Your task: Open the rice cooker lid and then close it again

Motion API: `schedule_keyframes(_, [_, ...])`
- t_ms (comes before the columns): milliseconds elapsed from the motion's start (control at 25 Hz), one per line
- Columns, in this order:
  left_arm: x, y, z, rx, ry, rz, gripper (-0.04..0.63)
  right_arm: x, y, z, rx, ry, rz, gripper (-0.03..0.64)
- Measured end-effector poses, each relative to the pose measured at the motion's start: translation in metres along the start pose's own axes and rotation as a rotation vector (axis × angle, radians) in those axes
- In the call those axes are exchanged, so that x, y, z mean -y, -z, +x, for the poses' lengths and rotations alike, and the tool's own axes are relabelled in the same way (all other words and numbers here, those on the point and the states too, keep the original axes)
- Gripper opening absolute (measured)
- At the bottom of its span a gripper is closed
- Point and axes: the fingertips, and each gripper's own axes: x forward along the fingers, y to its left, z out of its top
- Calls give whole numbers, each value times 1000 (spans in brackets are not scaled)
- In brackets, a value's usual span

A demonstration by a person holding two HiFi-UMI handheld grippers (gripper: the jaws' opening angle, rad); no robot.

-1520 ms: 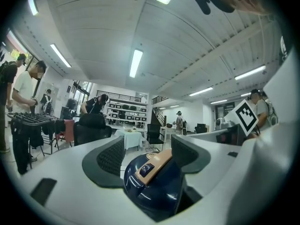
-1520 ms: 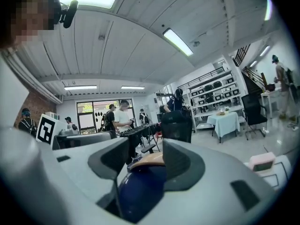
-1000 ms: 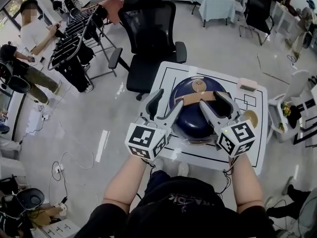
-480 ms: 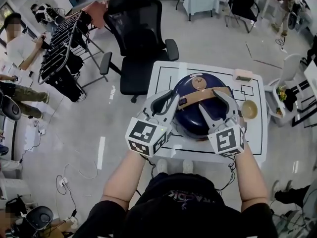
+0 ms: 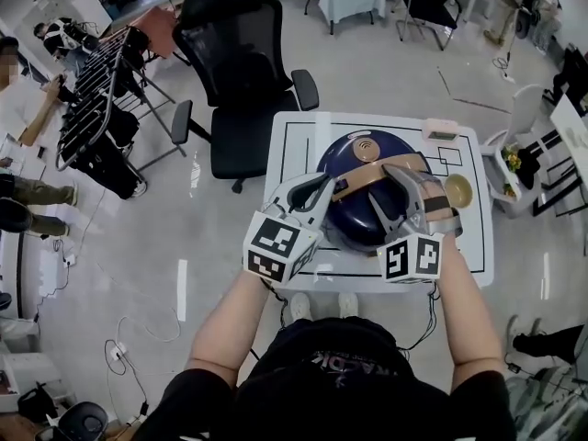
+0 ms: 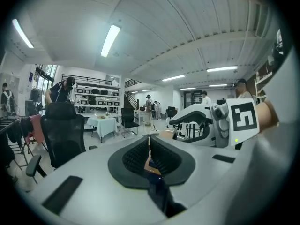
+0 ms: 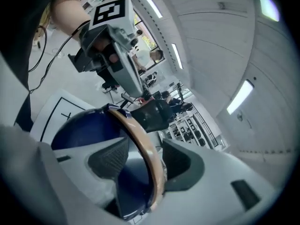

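On the white square table (image 5: 292, 145), the dark-blue round rice cooker (image 5: 363, 219) stands closed. Its tan band handle (image 5: 372, 175) is pinched by the left gripper (image 5: 320, 193), whose jaws have just been closing, and loosely straddled by the right gripper (image 5: 404, 182). That one should be clamped too before lifting evenly.

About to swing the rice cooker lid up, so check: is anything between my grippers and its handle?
Nothing visible stands in the way. The tan handle runs between the open jaws of the right gripper. The left gripper, whose jaws have just been closing, appears to pinch the handle's other end. Only the bare lid lies around them.
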Motion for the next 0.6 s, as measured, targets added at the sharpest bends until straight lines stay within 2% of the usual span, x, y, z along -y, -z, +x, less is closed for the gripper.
schedule_keyframes(280, [4,16,10,-64,63,59,11,-5,-2,15,-50,-11,-143,225])
schedule_keyframes(600, [7,24,19,-107,127,100,5,-14,-9,30,-63,-47,-282,224])
